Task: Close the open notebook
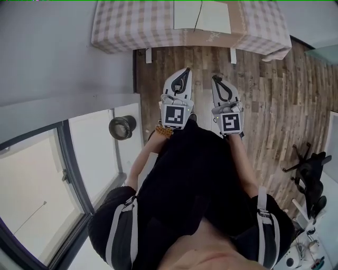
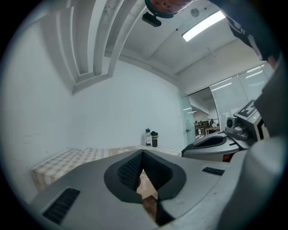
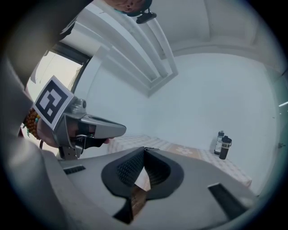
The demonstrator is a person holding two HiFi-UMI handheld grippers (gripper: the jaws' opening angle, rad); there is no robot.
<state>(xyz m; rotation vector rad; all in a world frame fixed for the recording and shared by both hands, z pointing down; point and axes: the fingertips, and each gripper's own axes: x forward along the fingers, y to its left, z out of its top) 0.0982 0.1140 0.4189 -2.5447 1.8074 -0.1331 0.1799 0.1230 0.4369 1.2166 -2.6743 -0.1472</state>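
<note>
Your left hand-held gripper (image 1: 187, 70) and right hand-held gripper (image 1: 214, 78) are both pressed together, empty, short of the notebook (image 1: 202, 16) on the table (image 1: 121, 26).

We wore a black top (image 1: 195, 169) with grey shoulder straps (image 1: 122, 232) and an amber bead bracelet (image 1: 164, 130); our left tongs (image 1: 186, 70) and right tongs (image 1: 215, 78) were grey, their marker cubes (image 1: 175, 116) black-and-white.

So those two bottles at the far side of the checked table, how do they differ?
The pale bottle is the taller and slimmer of the two; the black bottle is shorter and stouter. The pale bottle has a light body under a dark cap, while the black bottle is dark all over apart from a lighter label band. Both stand upright, side by side, close to the wall on the checked tablecloth.
</note>
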